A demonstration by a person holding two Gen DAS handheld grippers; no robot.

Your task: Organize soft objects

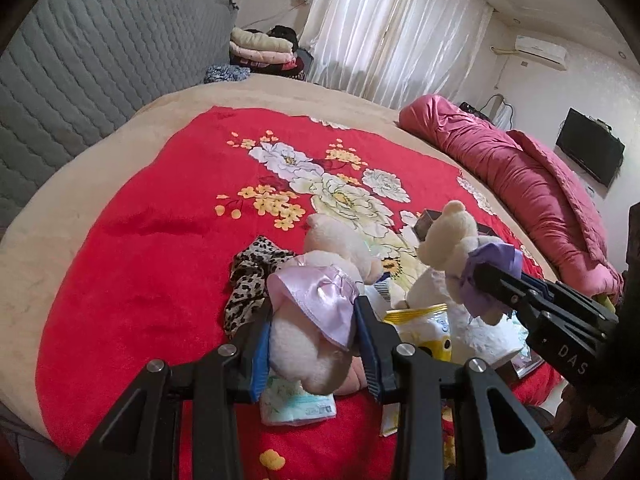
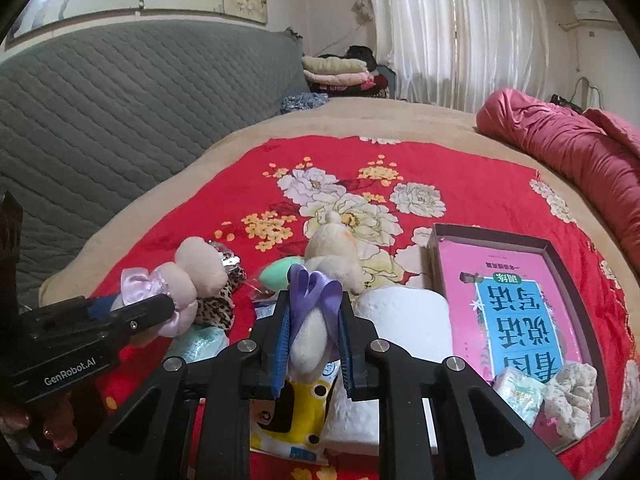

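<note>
My left gripper (image 1: 314,320) is shut on a cream plush bear in a pink satin skirt (image 1: 312,300), held above the red floral blanket (image 1: 160,240). My right gripper (image 2: 314,316) is shut on a second cream bear with a purple ribbon skirt (image 2: 316,292), its head (image 2: 334,240) pointing away. In the left wrist view the purple-skirted bear (image 1: 452,248) and right gripper (image 1: 484,276) hang at the right. In the right wrist view the pink-skirted bear (image 2: 184,280) and left gripper (image 2: 160,304) show at the left. A leopard-print cloth (image 1: 250,276) lies on the blanket.
An open box (image 2: 560,264) holds a pink book, a tissue pack and a speckled scrunchie (image 2: 572,396). A toilet roll (image 2: 404,312), a yellow pack (image 2: 292,432), a green sponge (image 2: 274,274) and tissue packs (image 1: 296,404) lie below. A pink quilt (image 1: 520,176) is bunched right; grey headboard (image 1: 100,60) left.
</note>
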